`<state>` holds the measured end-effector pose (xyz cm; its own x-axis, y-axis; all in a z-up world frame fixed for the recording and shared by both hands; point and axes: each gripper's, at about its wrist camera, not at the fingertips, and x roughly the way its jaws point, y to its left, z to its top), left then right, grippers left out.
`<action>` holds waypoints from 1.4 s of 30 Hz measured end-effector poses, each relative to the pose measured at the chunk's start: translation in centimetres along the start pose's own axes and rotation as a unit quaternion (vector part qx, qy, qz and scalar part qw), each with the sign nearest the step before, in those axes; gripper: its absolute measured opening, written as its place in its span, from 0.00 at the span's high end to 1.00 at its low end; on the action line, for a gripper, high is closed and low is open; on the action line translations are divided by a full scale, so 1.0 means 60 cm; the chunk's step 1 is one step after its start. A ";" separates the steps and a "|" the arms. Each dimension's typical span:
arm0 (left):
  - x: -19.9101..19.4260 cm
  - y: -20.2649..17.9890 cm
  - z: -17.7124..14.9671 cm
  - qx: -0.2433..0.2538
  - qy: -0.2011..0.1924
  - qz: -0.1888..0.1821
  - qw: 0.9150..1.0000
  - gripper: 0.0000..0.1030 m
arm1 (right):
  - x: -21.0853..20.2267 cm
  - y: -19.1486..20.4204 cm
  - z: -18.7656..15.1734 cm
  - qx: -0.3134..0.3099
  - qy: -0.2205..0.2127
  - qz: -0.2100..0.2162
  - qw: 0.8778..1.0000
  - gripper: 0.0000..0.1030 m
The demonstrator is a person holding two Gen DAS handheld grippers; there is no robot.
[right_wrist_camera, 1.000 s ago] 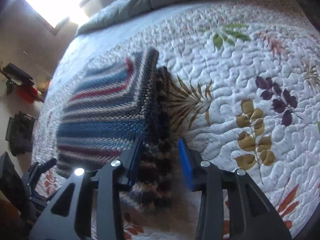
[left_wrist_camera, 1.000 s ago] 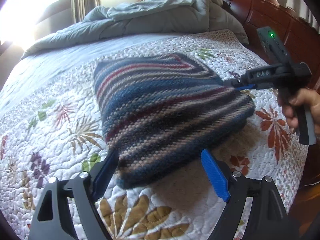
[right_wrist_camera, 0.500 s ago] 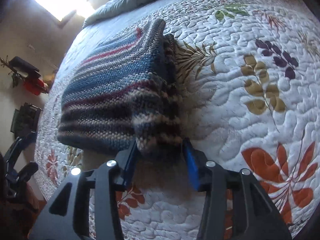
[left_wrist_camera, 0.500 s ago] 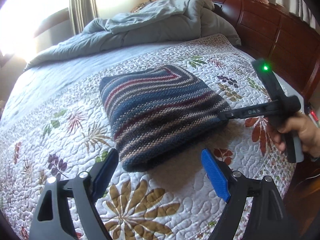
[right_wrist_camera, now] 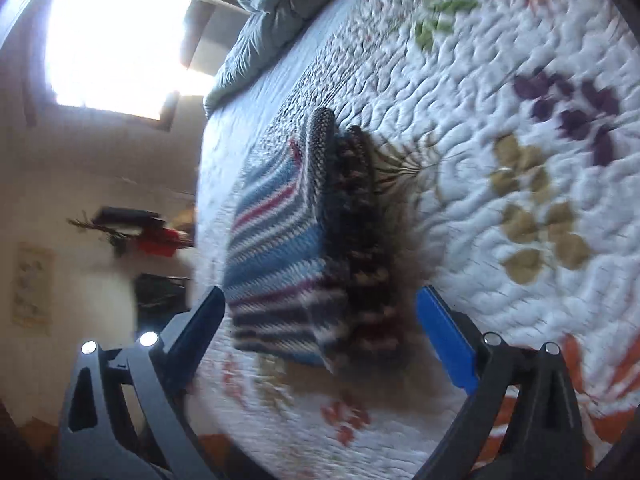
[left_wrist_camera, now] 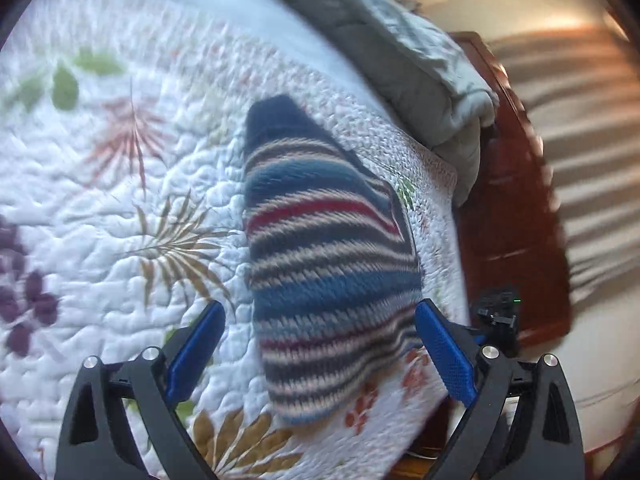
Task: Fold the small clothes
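Observation:
A folded striped knit sweater point(left_wrist_camera: 328, 264) in blue, red, cream and dark bands lies flat on the floral quilt point(left_wrist_camera: 120, 200). My left gripper point(left_wrist_camera: 320, 308) hovers over its near end. Its jaws are opening wide, the blue pads point(left_wrist_camera: 444, 348) stand on either side of the sweater, and neither touches it. In the right wrist view the sweater point(right_wrist_camera: 280, 248) shows its stacked folded edge. My right gripper point(right_wrist_camera: 320, 294) is opening too, with both pads clear of the knit. Both views are blurred by motion.
A crumpled grey duvet point(left_wrist_camera: 400, 52) is heaped at the head of the bed against the dark wooden headboard point(left_wrist_camera: 508, 200). The bed's edge runs close to the sweater's right side. A bright window point(right_wrist_camera: 116, 40) and a wall with dark objects lie beyond the bed.
The right gripper has let go of the sweater's folded edge and spread its jaws. The left gripper has swung and rolled, so the sweater now runs lengthwise between its fingers.

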<state>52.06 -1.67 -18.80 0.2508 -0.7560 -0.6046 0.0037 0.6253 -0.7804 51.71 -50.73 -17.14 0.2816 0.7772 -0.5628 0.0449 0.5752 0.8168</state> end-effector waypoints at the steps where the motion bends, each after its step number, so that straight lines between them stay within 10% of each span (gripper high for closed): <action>1: 0.010 0.011 0.008 -0.010 0.006 -0.003 1.000 0.07 | 0.013 -0.001 0.013 0.008 0.008 0.004 1.000 0.05; 24: 0.147 0.034 0.049 -0.017 0.047 -0.079 0.996 0.04 | 0.209 0.025 0.084 -0.049 0.120 -0.014 0.992 0.04; 29: 0.157 0.017 0.050 0.001 0.050 -0.067 0.996 0.06 | 0.207 0.018 0.082 -0.080 0.113 -0.048 0.989 0.56; 36: 0.182 0.002 0.050 0.002 0.061 -0.042 0.997 0.05 | 0.211 0.005 0.081 -0.077 0.104 -0.031 0.991 0.58; 42: 0.178 0.001 0.055 0.013 0.069 -0.012 0.997 0.32 | 0.211 0.007 0.082 -0.079 0.099 -0.033 0.991 0.59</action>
<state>57.95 -9.07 -24.74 0.1154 -0.7889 -0.6036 0.0336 0.6104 -0.7914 59.99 -41.86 -23.30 0.0886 0.7618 -0.6418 -0.0984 0.6478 0.7554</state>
